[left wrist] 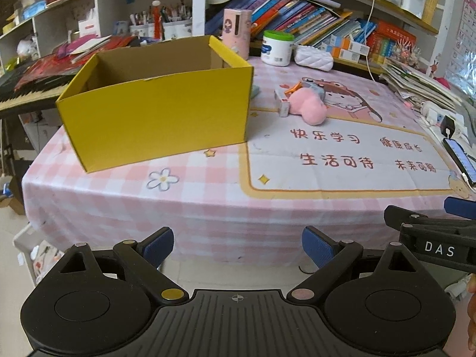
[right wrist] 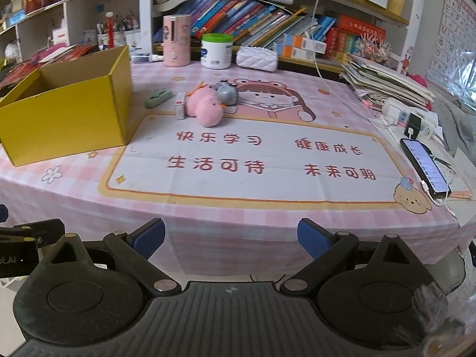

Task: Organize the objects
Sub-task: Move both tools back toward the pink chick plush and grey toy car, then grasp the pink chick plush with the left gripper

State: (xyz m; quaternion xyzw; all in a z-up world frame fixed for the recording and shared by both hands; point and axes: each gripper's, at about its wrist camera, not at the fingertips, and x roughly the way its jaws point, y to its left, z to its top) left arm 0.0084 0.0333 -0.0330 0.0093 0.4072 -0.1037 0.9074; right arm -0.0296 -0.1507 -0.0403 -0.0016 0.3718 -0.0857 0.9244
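Left wrist: box (left wrist: pixel 154 113) w/ open top.

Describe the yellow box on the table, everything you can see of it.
The yellow box is an open-topped cardboard carton, bright yellow outside and plain brown inside. It stands upright on the left part of the pink checked tablecloth, turned at an angle to the table edge. No lid shows. What can be seen of its inside looks empty; the floor is hidden. A green item lies just beside its right end, apart from it. Neither pair of tongs touches it.

Crowded bookshelves (right wrist: pixel 267 26) behind pink-checked table (right wrist: pixel 238 214); alphabet poster (right wrist: pixel 455 29) on wall
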